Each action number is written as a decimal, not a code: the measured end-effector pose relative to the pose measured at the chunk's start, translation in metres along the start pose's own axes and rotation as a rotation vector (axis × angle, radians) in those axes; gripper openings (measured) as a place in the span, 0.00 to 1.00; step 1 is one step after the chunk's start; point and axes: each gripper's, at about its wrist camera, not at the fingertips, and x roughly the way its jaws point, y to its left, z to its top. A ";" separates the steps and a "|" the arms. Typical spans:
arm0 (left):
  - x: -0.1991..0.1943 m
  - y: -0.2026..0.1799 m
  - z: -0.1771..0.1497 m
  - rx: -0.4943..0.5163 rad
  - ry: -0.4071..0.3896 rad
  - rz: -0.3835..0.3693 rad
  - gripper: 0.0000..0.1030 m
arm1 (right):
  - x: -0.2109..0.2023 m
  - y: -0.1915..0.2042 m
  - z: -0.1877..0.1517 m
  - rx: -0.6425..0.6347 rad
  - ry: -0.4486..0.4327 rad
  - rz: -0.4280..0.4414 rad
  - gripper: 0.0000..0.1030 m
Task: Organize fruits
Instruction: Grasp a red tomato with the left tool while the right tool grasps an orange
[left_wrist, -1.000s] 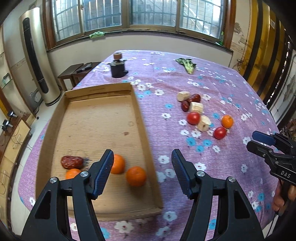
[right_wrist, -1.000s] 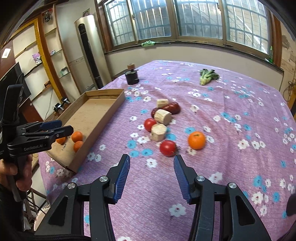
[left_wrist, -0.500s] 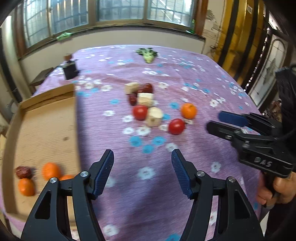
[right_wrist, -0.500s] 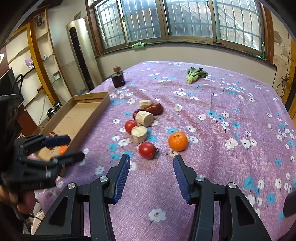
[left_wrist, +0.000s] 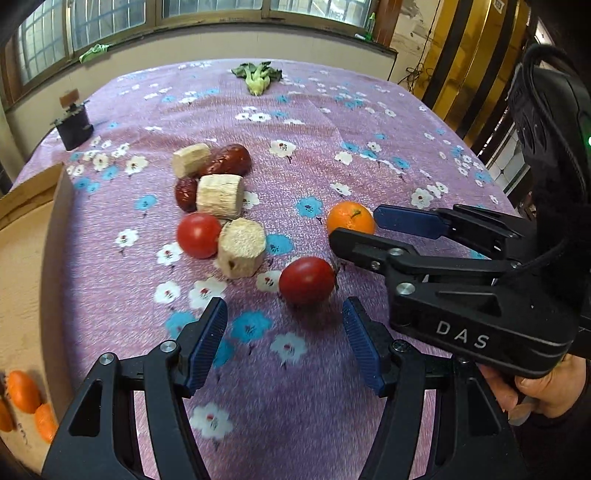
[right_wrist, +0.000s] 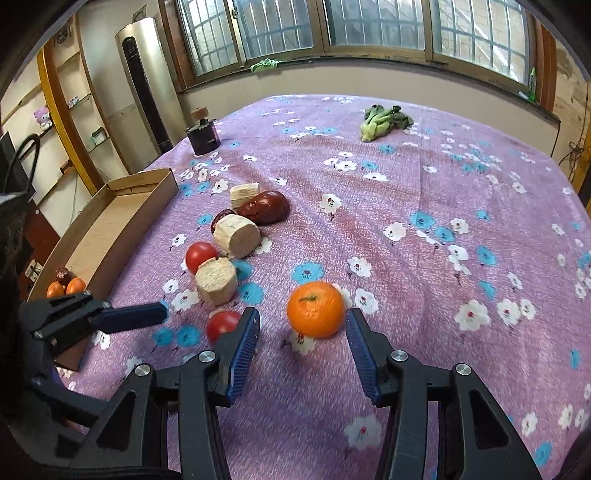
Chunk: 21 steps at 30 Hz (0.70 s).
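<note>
— Orange sitting on the purple flowered cloth, just ahead of the right gripper, lining up with the gap; jaws standing apart, touching nothing.

— Left gripper?

— Hovering just short of the near tomato, jaws spread wide, gripping nothing.

— Other fruit?

— Lying clustered: another tomato, pale cut chunks, dark red dates. More oranges resting in the cardboard tray at the cloth's left edge.
</note>
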 end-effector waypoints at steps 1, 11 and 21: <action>0.003 -0.001 0.002 -0.001 0.003 -0.004 0.62 | 0.003 -0.001 0.001 0.001 0.005 0.003 0.49; 0.022 -0.013 0.015 0.070 -0.015 0.005 0.31 | -0.019 -0.012 -0.003 0.035 -0.052 -0.005 0.34; -0.001 -0.006 -0.004 0.060 -0.029 0.033 0.31 | -0.043 -0.003 -0.010 0.048 -0.085 0.006 0.34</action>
